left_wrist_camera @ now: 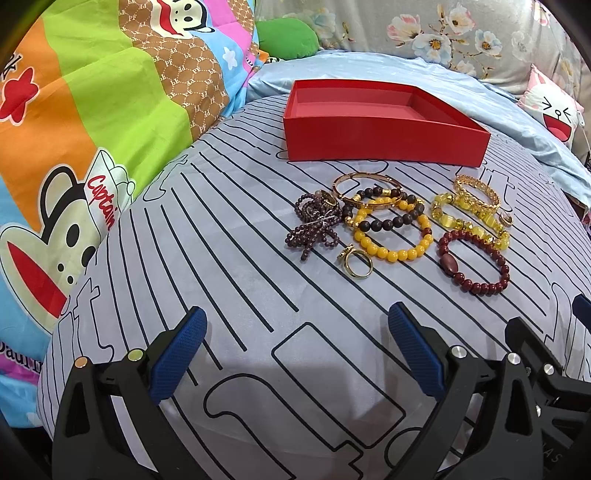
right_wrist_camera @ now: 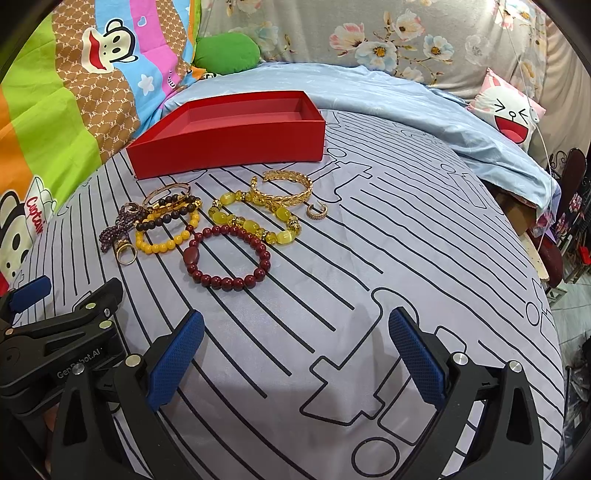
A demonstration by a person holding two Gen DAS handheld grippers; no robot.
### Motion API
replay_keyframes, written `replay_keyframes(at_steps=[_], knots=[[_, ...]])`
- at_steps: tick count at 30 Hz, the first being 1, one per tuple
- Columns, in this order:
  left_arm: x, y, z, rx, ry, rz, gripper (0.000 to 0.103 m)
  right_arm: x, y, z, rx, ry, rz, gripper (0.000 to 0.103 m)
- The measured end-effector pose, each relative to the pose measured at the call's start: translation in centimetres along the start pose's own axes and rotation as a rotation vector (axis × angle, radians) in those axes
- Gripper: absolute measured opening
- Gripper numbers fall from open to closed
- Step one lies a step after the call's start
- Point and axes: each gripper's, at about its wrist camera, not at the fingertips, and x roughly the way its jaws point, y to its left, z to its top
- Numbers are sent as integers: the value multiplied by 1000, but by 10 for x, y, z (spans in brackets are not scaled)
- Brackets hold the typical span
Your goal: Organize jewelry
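An empty red box sits at the back of a grey striped cushion. In front of it lies a cluster of jewelry: a dark red bead bracelet, a yellow bead bracelet, a yellow stone bracelet, a gold leaf bangle, a gold ring and purple beads. My left gripper is open, low and short of the pile. My right gripper is open too, nothing between its fingers.
A colourful cartoon quilt rises at the left. A light blue sheet and floral cushions lie behind the box. A white cartoon pillow is at the right, where the bed edge drops to the floor.
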Motion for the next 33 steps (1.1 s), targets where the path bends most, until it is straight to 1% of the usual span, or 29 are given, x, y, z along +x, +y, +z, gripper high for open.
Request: replay_keyframes(at_steps=[33], knots=[[-2,2,2,-2,-8,-3,94,1,-1,0,1,-2,0,97]])
